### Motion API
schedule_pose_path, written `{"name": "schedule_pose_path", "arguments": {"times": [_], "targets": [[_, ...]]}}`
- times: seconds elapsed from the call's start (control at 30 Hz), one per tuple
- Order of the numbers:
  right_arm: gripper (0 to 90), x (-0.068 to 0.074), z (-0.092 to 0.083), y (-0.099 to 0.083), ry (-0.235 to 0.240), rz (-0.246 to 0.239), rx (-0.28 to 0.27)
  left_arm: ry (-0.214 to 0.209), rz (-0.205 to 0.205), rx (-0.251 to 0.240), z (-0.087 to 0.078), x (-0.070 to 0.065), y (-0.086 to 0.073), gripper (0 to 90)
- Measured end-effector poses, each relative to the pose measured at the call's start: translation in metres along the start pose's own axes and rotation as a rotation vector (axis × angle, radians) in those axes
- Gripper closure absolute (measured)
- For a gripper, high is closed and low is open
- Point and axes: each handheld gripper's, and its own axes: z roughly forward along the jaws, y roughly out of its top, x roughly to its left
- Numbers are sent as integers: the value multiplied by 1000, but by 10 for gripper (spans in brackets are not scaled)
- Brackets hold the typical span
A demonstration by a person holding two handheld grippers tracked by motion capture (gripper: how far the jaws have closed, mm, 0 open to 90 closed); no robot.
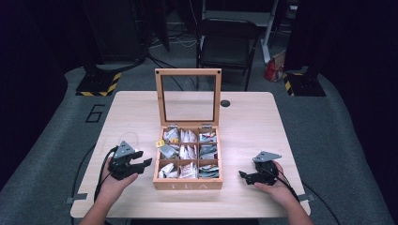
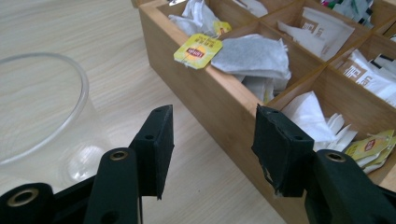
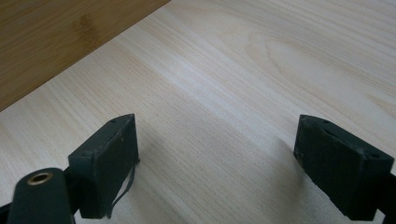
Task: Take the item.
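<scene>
On the front wall of the wooden tea box (image 1: 187, 184) you can read the pale letters "TEA". In your left gripper view a yellow paper tag (image 2: 198, 51) with a red logo hangs over the side wall of the box; its print is too small to read with certainty. A second tag of the same kind (image 2: 371, 145) lies at the right edge, partly cut off. The white sachets (image 2: 327, 29) further behind carry brown writing, which is not legible.

The box is of light wood, with nine compartments in three rows, and its glass lid (image 1: 188, 97) stands upright at the back. The compartments hold grey tea bags (image 2: 252, 55) and white paper sachets.

Your left gripper (image 1: 139, 160) stands just beside the left wall of the box, with the jaws apart about halfway and nothing between them; the wall lies ahead and to the right of the pads. To the left of the jaws stands a clear glass cup (image 2: 44, 109), cut off by the frame edge and hard to see against the table (image 1: 248, 126).

Your right gripper (image 1: 245, 177) rests near the right front corner of the box, jaws wide apart, only bare table between them.
</scene>
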Motion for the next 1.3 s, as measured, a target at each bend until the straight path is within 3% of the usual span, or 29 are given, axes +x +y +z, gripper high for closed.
{"name": "schedule_pose_path", "arguments": {"times": [0.8, 1.3], "targets": [[131, 0, 0, 0, 0, 0, 0, -62, 66, 2, 23, -19, 35, 480], [131, 0, 0, 0, 3, -2, 3, -87, 68, 11, 43, -27, 42, 465]]}}
